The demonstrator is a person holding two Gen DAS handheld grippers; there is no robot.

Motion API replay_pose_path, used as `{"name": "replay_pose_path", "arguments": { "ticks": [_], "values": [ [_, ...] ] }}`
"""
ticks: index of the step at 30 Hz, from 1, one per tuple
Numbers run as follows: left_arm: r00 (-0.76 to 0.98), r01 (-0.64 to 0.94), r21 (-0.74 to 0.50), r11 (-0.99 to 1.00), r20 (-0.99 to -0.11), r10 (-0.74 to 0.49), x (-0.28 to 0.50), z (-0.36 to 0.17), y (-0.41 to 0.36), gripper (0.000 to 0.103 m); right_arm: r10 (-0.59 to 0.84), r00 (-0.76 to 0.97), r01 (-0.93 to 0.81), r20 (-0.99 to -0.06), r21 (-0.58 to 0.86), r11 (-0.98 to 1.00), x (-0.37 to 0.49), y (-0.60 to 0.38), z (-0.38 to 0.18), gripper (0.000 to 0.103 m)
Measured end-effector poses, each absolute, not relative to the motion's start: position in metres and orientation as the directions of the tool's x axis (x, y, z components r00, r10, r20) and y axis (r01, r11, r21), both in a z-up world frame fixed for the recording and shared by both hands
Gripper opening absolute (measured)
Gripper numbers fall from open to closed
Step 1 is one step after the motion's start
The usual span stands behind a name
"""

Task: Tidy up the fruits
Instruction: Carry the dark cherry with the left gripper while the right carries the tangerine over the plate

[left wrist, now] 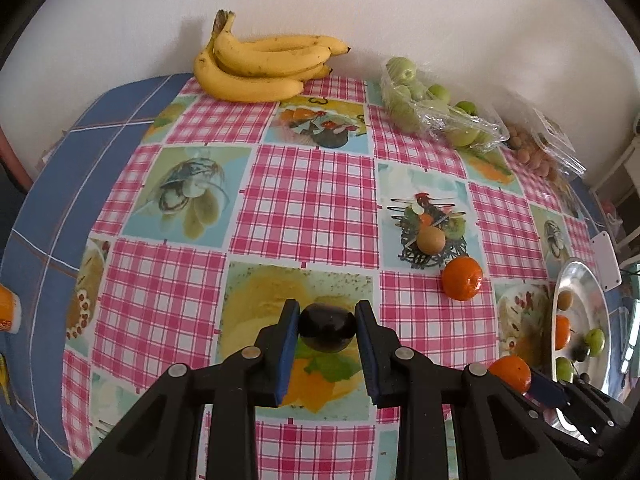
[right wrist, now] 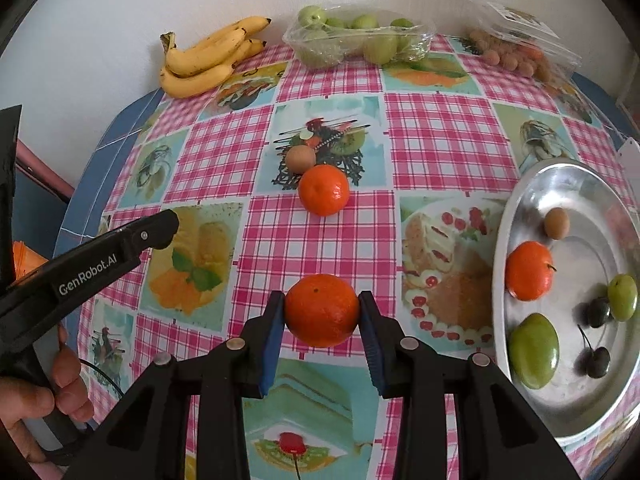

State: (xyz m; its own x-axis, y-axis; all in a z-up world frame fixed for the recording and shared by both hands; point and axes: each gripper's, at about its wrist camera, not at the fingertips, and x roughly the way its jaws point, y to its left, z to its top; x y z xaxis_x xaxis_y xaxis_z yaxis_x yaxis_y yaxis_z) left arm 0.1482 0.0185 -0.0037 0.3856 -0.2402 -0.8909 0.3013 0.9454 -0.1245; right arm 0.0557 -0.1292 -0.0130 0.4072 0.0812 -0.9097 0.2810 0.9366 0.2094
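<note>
My left gripper (left wrist: 327, 312) is shut on a small dark round fruit (left wrist: 328, 330), held just above the patterned tablecloth. My right gripper (right wrist: 322, 308) is shut on a tangerine (right wrist: 322, 314), its blue pads pressing both sides. A silver plate (right wrist: 560, 172) to the right holds another tangerine (right wrist: 529, 270), a small brown fruit (right wrist: 556, 222), two green fruits and dark cherries. A loose tangerine (right wrist: 324, 190) and a brown fruit (right wrist: 300, 158) lie mid-table. In the right wrist view a finger (right wrist: 160, 226) of the left gripper shows at the left, held by a hand.
Against the far wall lie a bunch of bananas (left wrist: 260, 64), a clear tray of green fruits (right wrist: 356, 36) and a clear pack of small brown fruits (right wrist: 516, 52). The table's blue-edged left side drops off. An orange object (left wrist: 8, 308) sits at the far left.
</note>
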Motion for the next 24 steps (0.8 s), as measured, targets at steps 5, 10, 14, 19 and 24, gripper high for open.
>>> {"name": "replay_pose_path", "arguments": {
  "ticks": [5, 10, 14, 19, 24],
  "values": [
    [0.395, 0.307, -0.111, 0.945, -0.889, -0.233, 0.143, 0.001, 0.014, 0.030, 0.060, 0.412, 0.300, -0.909, 0.197, 0.933, 0.047, -0.134, -0.010, 0.038],
    [0.397, 0.338, -0.098, 0.936, -0.887, -0.236, 0.136, 0.006, 0.000, 0.030, 0.063, 0.418, 0.317, -0.906, 0.210, 0.925, 0.037, -0.143, -0.007, 0.038],
    [0.398, 0.374, -0.096, 0.923, -0.882, -0.253, 0.128, 0.011, -0.015, 0.030, 0.051, 0.433, 0.340, -0.900, 0.215, 0.916, 0.032, -0.153, 0.000, 0.038],
    [0.405, 0.405, -0.087, 0.910, -0.876, -0.264, 0.120, 0.017, -0.032, 0.030, 0.008, 0.420, 0.390, -0.907, 0.189, 0.901, 0.024, -0.172, 0.003, 0.038],
    [0.406, 0.432, -0.092, 0.897, -0.868, -0.285, 0.112, 0.024, -0.045, 0.030, -0.012, 0.428, 0.437, -0.904, 0.195, 0.878, 0.014, -0.195, 0.008, 0.038]
  ]
}}
